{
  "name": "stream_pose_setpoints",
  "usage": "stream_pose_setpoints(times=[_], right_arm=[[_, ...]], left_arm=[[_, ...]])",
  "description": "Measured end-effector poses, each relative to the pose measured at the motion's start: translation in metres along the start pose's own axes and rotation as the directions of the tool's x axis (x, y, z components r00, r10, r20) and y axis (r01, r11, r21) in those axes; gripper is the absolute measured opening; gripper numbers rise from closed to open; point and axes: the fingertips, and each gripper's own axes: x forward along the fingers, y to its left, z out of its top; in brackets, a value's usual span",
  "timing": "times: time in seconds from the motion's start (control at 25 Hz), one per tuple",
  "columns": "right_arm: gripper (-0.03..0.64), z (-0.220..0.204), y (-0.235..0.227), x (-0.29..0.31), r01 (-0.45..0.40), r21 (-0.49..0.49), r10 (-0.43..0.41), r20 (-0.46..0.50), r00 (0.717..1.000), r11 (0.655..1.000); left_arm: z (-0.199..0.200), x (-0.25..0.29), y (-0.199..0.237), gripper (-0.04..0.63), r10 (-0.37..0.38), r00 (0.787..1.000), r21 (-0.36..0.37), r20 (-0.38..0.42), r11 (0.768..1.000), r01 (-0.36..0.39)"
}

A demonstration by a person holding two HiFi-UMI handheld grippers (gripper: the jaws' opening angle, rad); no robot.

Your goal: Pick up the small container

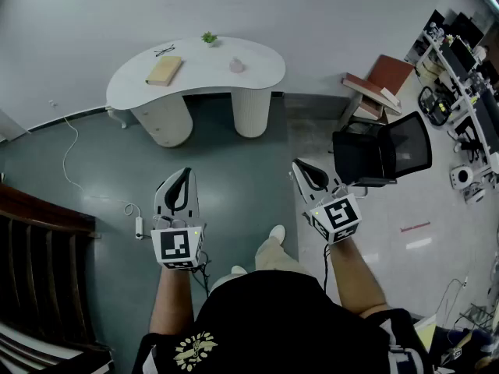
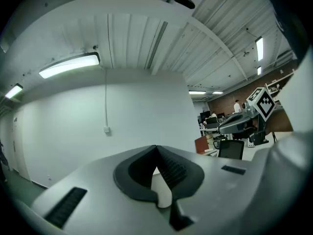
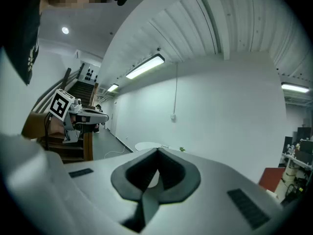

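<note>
Person stands mid-room on the dark grey floor point(image 1: 234, 170), a gripper in each hand, both held at waist height and well apart from the bench.

Left gripper point(image 1: 184, 174): fingers point(image 2: 172, 168) closed together tip to tip, nothing between them.

Right gripper point(image 1: 299, 164): fingers point(image 3: 171, 173) likewise pressed together, empty.

White kidney-shaped bench point(image 1: 257, 76) stands against the far wall on two ribbed white pedestals.

- Small pale pink container point(image 1: 237, 66) sits upright on the bench top, right of centre, clear of everything else. Too small at this range to tell what is in it, or whether it has a lid.
- Small green plant point(image 1: 208, 37) is at the far edge, near the middle. Its pot is hardly visible under the leaves.
- Flat tan book point(image 1: 164, 71) lies at an angle on the left part of the top.
- Dark eyeglasses point(image 1: 164, 51) lie just beyond the book, apart from it.

Black office chair point(image 1: 382, 154) stands on the floor right of the person, near the right gripper.

White power strip point(image 1: 139, 227) lies on the floor to the left, its white cable trailing toward the far wall.

Dark wooden staircase point(image 1: 39, 240) fills the near left corner.
</note>
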Motion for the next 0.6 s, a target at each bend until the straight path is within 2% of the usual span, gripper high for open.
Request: stream_pose_setpoints(times=[0.32, 0.48, 0.6], right_arm=[[0.029, 0.006, 0.061, -0.023, 0.013, 0.012, -0.013, 0.015, 1.0, 1.0], [0.029, 0.008, 0.075, -0.018, 0.013, -0.011, -0.013, -0.004, 1.0, 1.0], [0.031, 0.003, 0.071, -0.016, 0.033, -0.024, -0.034, -0.026, 0.999, 0.999]], left_arm=[[0.001, -0.052, 0.011, 0.005, -0.017, 0.999, 0.076, 0.033, 0.997, 0.014], [-0.004, -0.059, 0.02, 0.005, -0.032, 0.999, 0.069, 0.041, 0.997, 0.029], [-0.007, -0.055, 0.02, 0.005, -0.051, 0.996, 0.047, 0.078, 0.998, 0.047]])
